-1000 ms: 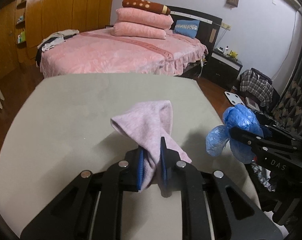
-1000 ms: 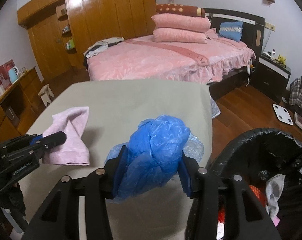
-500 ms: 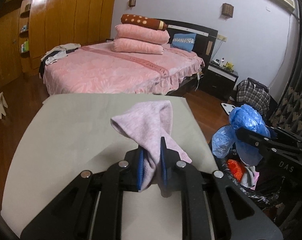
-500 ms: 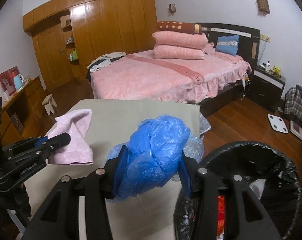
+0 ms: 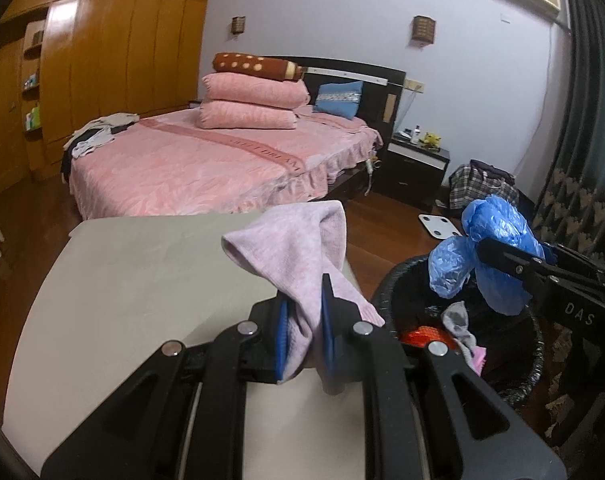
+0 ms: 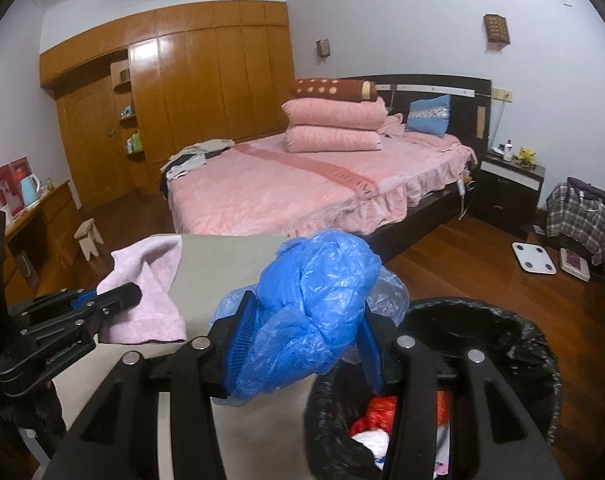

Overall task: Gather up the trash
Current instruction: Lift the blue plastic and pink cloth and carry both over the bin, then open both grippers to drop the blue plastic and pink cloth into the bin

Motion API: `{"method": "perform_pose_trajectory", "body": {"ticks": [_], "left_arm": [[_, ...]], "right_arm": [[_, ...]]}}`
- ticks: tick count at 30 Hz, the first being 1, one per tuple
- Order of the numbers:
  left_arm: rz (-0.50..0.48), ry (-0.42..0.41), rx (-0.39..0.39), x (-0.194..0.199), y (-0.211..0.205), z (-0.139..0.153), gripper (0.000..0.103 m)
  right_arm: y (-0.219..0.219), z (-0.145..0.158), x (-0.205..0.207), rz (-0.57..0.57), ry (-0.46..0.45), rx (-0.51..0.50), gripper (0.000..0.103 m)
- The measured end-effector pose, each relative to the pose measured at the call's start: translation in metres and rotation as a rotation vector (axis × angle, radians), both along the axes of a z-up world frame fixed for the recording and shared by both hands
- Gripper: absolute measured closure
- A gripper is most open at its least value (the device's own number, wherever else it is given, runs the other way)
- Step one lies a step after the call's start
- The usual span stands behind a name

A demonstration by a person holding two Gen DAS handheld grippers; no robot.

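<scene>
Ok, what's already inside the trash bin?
The black-lined trash bin holds something red-orange, a grey rag and a pink scrap. The blue plastic in the right tongs and the bin's wall hide the rest.

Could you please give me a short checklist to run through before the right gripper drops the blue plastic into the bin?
1. Right gripper shut on the blue plastic bag: ok.
2. Bag above the trash bin opening: ok in the left wrist view; in the right wrist view it hangs at the rim, so only just.
3. Bin has room: ok, the trash lies below the rim.
4. Black liner covers the rim: ok.
5. Left gripper shut on the pink sock, apart from the bin: ok.
6. Loose bag end free of the table edge: cannot tell.
</scene>
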State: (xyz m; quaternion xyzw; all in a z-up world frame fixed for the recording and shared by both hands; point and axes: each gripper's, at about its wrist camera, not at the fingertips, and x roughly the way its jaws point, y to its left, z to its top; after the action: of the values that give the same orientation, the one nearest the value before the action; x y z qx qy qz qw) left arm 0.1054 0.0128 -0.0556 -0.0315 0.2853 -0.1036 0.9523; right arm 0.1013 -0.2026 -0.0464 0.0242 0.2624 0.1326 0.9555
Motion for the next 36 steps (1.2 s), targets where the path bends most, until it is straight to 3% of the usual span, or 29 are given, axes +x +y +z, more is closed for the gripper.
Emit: {"method": "perform_pose_trajectory", "body": {"ticks": [19,36], "left_arm": [[-0.226,-0.010,0.032,0.013,-0.105,-0.010,0.090],[-0.382,0.044,0.026,0.039,-0.186,-0.050,0.090]], "right_arm": [[-0.100,-0.010,-0.018,-0.196,0.011,-0.035,0.056],[-0.163,-0.038,-0.017,-0.290,0.068,-0.080,0.056]]}}
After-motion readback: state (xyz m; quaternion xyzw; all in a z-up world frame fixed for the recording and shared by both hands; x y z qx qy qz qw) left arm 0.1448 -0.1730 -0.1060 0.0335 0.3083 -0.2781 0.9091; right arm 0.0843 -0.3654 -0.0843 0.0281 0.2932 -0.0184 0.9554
